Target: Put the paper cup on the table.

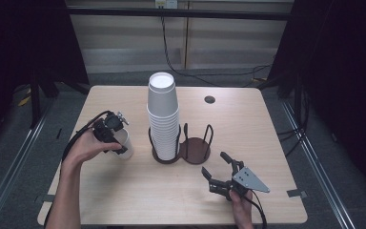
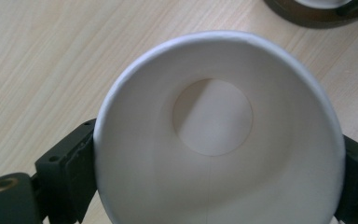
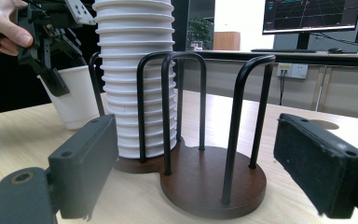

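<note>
Left gripper (image 1: pixel 116 143): at the left of the surface (image 1: pixel 124 195), pointed down over the single paper cup (image 1: pixel 125 143); jaws set on either side of the cup's rim, hard against its wall in the left gripper view; pressing or not, cannot tell.
Single paper cup (image 2: pixel 214 135): white, upright on the surface, mouth up, empty, round bottom visible in the left gripper view; just left of the cup holder, apart from it.
Left hand (image 1: pixel 83 148): wrapped around the left gripper's body, forearm entering from the bottom left.
Cup stack (image 1: pixel 162 114): tall column of nested white cups, standing in the left ring of the holder, bottom of the top cup facing up.
Cup holder (image 1: pixel 193 152): dark brown double base with black wire hoops, centre of the surface; left ring filled by the stack, right ring bare.
Right gripper (image 1: pixel 218 164): low near the front right of the surface, jaws spread wide with nothing between them, aimed at the holder's right ring; not touching it.
Right hand (image 1: pixel 240 205): at the bottom edge, holding the right gripper from behind.
Round port (image 1: pixel 209 99): small dark disc in the surface, far right of the stack.
</note>
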The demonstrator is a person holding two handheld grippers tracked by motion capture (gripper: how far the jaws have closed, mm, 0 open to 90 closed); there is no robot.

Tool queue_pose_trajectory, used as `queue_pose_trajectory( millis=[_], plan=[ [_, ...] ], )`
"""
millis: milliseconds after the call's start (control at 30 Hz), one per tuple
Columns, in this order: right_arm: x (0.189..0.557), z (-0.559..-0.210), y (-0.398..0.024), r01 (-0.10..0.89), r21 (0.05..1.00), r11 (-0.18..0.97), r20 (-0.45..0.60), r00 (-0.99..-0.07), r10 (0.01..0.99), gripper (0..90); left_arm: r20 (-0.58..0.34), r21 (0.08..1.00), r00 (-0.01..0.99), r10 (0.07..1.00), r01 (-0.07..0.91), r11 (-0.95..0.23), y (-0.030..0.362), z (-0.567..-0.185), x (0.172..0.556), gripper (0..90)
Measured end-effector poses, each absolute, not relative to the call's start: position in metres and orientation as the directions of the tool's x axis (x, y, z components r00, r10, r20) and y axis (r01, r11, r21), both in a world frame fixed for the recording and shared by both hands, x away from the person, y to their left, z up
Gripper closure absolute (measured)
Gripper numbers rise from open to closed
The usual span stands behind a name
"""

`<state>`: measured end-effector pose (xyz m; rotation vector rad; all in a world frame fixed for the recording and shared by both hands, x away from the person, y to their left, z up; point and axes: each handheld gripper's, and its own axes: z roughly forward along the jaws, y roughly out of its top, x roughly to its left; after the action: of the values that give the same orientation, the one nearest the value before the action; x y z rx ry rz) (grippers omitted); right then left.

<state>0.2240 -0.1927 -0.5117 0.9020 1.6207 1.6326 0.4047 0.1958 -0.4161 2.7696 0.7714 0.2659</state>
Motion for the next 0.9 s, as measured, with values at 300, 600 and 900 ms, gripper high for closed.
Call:
queue_pose_trajectory(
  millis=[300,600,900],
  plan=[
    [0.224,-0.512,-0.193,0.016,1.0,-0.016,0.022,-0.546,0.837,13.7,0.109,0.309,0.846,0.522,0.471,-0.826,0.192,-0.419,0.406,6.6],
    [0.224,-0.512,-0.193,0.017,1.0,-0.017,0.024,-0.544,0.839,13.7,0.14,0.31,0.842,0.521,0.463,-0.831,0.188,-0.422,0.408,6.2],
    [0.224,-0.512,-0.193,0.019,1.0,-0.018,0.025,-0.544,0.839,13.7,0.134,0.339,0.825,0.548,0.482,-0.808,0.191,-0.43,0.408,5.7]
  ],
)
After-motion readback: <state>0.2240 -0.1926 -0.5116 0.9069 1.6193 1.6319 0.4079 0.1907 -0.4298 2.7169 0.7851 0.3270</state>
